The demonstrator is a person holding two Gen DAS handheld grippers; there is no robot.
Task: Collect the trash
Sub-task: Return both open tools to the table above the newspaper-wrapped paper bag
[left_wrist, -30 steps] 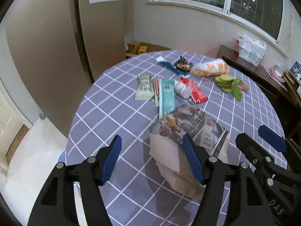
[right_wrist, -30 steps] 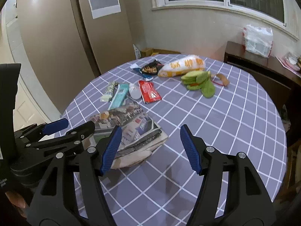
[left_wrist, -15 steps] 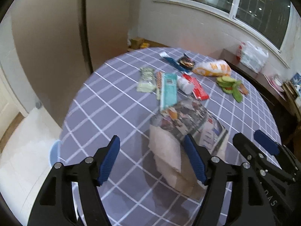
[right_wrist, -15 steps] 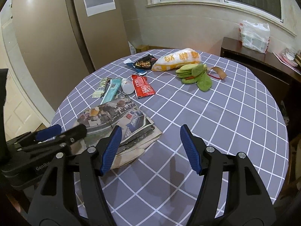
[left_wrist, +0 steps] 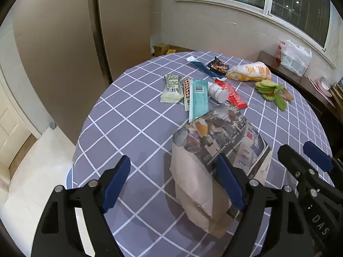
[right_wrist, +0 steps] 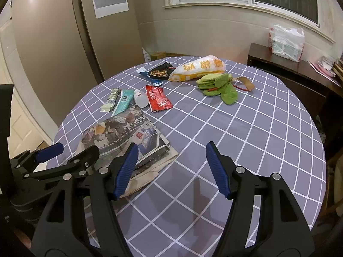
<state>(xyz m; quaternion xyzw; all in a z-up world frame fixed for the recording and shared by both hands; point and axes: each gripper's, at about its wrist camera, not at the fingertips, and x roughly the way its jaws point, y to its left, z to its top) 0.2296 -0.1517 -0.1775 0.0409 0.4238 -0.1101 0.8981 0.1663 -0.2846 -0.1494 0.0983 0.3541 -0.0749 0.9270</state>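
Now, line by line:
Left hand-held gripper point(left_wrist: 173, 184): spread wide, grasping nothing, above the newspaper's near edge.
Right hand-held gripper point(right_wrist: 171, 169): spread wide, grasping nothing, just right of the newspaper.
Newspaper point(right_wrist: 126, 132): flat on the checked counter point(right_wrist: 257, 132).
Trash: red wrapper point(right_wrist: 158, 99), teal wrapper point(left_wrist: 198, 98), white bottle point(right_wrist: 140, 98), beyond the newspaper.

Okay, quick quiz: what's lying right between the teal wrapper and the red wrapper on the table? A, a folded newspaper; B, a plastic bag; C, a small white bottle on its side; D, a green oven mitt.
C: the small white bottle lies on its side with the teal wrapper on one flank and the red wrapper on the other.
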